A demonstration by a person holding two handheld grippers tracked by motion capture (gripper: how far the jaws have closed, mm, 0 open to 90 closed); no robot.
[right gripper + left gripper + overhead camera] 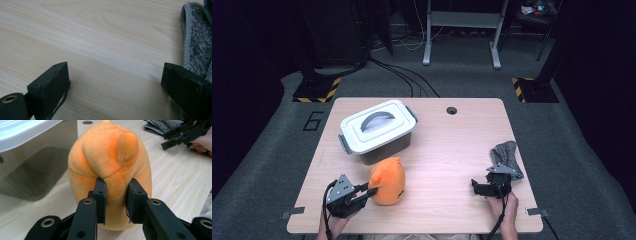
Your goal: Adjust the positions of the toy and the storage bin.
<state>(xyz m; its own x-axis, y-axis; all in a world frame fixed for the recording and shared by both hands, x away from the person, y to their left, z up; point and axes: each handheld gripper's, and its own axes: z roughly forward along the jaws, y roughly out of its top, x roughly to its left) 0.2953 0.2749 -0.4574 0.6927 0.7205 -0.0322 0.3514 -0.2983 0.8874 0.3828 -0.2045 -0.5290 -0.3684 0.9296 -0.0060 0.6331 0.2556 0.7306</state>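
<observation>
An orange plush toy (388, 181) lies on the wooden table (447, 145) near its front left. My left gripper (373, 189) is shut on the plush toy (110, 162), pinching a fold of its fabric between both pads (100, 192). At the front right my right gripper (475, 186) stands open just above the bare wood, nothing between its jaws. A grey fuzzy cloth (507, 157) lies right beside it; the cloth (197, 45) touches the right-hand pad (185, 85) in the right gripper view.
A grey plastic box with a white handled lid (377, 127) stands shut at the back left, just behind the plush toy. A round cable hole (452, 110) sits near the table's far edge. Bare wood lies between the two grippers.
</observation>
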